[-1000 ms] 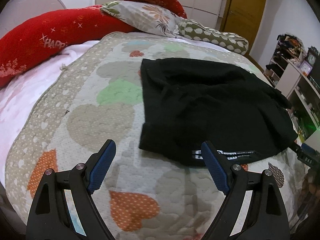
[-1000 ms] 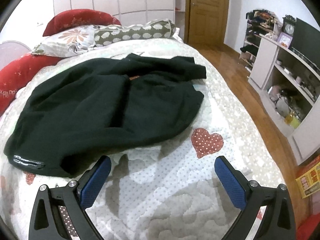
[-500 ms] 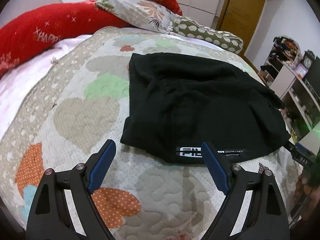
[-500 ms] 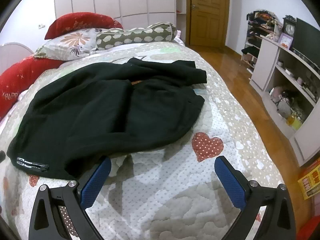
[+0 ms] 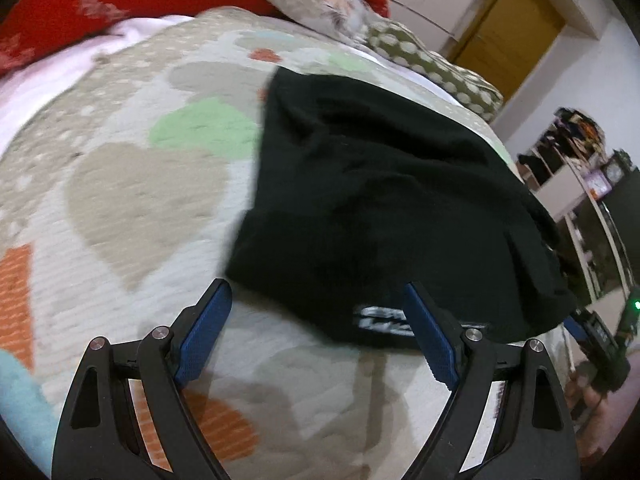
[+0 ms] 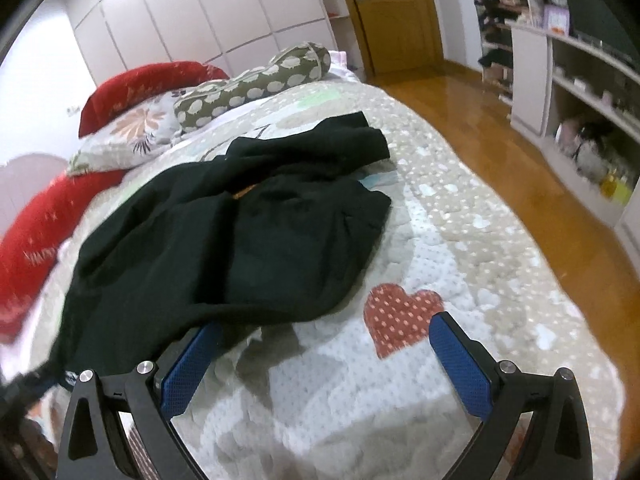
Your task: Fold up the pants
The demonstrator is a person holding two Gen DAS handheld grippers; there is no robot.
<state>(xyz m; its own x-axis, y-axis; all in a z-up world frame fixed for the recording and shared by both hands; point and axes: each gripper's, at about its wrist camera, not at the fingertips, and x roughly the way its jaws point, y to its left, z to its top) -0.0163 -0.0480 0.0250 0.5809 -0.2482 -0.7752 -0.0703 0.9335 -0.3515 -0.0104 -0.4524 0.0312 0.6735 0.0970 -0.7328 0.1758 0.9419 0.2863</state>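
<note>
We are at the approach step: the black fabric pants [image 5: 384, 208] lie loosely bunched on the heart-patterned quilted bed [image 5: 132, 208], and no tidy fold shows yet. Our left gripper [image 5: 316, 332] hangs just short of the near hem, jaws wide apart and empty, one blue pad beside the white printed label [image 5: 380, 317] on that hem and the other over bare quilt. Our right gripper [image 6: 324, 360] has its jaws spread apart and empty too, its left pad at the garment's near edge and its right pad over the quilt next to a red dotted heart patch [image 6: 400, 320].

We judge that the next move calls for each gripper to drop onto the near edge, pinch a single layer of cloth at each end, and lift and carry it across. The cloth is soft and rumpled, so a pinch may gather more than one layer.

As for edges, in the right wrist view the far end of the pants is heaped in overlapping folds, with an orange sliver peeking through a gap. In the left wrist view the left side edge runs fairly straight. Open quilt lies to the left of the garment and between it and us; the bed's right side falls away to a wooden floor [image 6: 500, 128], so we have less room there. Red and patterned pillows [image 6: 168, 120] sit well beyond the pants.
</note>
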